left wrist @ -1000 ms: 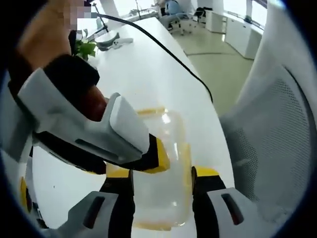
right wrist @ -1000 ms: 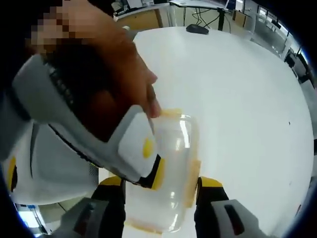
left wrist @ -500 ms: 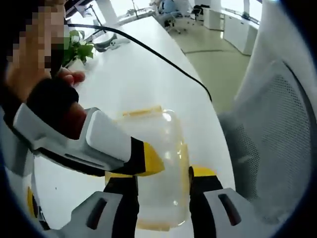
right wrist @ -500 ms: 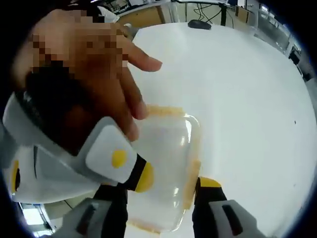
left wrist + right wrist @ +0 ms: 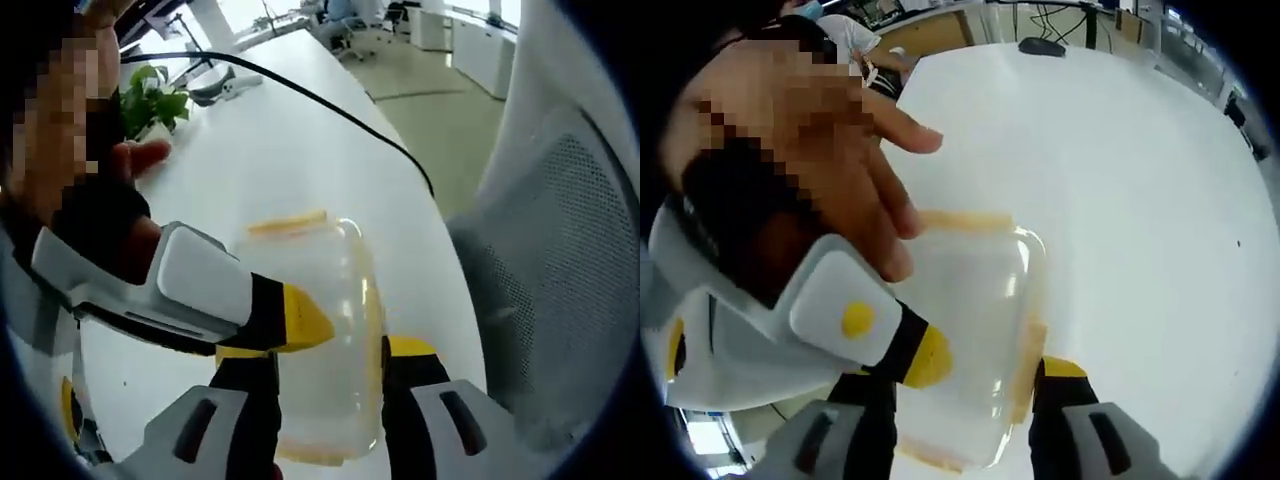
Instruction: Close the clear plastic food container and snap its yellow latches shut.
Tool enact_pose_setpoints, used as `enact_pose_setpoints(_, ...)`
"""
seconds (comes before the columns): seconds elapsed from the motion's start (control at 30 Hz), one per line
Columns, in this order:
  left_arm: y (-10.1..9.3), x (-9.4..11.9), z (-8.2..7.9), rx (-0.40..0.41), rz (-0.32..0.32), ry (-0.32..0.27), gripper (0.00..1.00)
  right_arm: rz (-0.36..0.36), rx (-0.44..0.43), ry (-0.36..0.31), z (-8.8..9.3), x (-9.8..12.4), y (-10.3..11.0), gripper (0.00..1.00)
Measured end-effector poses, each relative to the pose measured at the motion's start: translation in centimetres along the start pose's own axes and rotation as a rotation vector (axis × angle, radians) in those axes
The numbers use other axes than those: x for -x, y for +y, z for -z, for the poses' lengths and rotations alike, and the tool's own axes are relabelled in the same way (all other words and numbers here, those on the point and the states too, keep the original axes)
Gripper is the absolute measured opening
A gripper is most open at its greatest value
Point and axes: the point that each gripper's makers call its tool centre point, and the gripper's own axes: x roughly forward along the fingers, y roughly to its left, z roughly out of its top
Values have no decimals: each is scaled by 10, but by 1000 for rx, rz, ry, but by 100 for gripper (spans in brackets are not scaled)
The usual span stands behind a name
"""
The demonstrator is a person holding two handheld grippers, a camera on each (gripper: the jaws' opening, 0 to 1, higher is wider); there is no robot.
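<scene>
White table (image 5: 300,150), black cable (image 5: 330,100), potted plant (image 5: 150,105), mesh chair (image 5: 560,260)

Left gripper (image 5: 330,375) fingers (image 5: 408,365) straddle clear container (image 5: 320,330); right gripper (image 5: 290,320) alongside.

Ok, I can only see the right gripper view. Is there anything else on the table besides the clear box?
Observer: Yes. In the left gripper view a black cable runs across the white table, beyond the clear plastic food container.
Operator: Ooh! Anything else up there?
Observer: A green leafy plant stands near the far end of the table.
Operator: And what's next to the table?
Observer: A white mesh chair stands right beside the table's edge, close to the container.
</scene>
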Motion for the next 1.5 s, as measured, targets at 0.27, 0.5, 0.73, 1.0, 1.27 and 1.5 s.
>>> enact_pose_setpoints(0.27,-2,-1,-3,3,-1,-12,38,-7,17,9,-2,2,0,53)
enact_pose_setpoints(0.5,-2,-2,-5,-27,-12,-37,42,1,22,-16,-5,5,1,53)
enact_pose_setpoints(0.73,-10,-5,-10,13,-7,-72,59,47,-23,-151,-13,11,0,54)
enact_pose_setpoints(1.0,-15,4,-10,38,33,-105,63,124,-9,-165,-4,22,4,62)
enact_pose_setpoints(1.27,-3,19,-8,170,24,-192,65,167,-60,-287,-6,38,13,68)
enact_pose_setpoints(1.5,9,30,-5,270,-7,-255,75,254,-115,-424,-7,46,17,91)
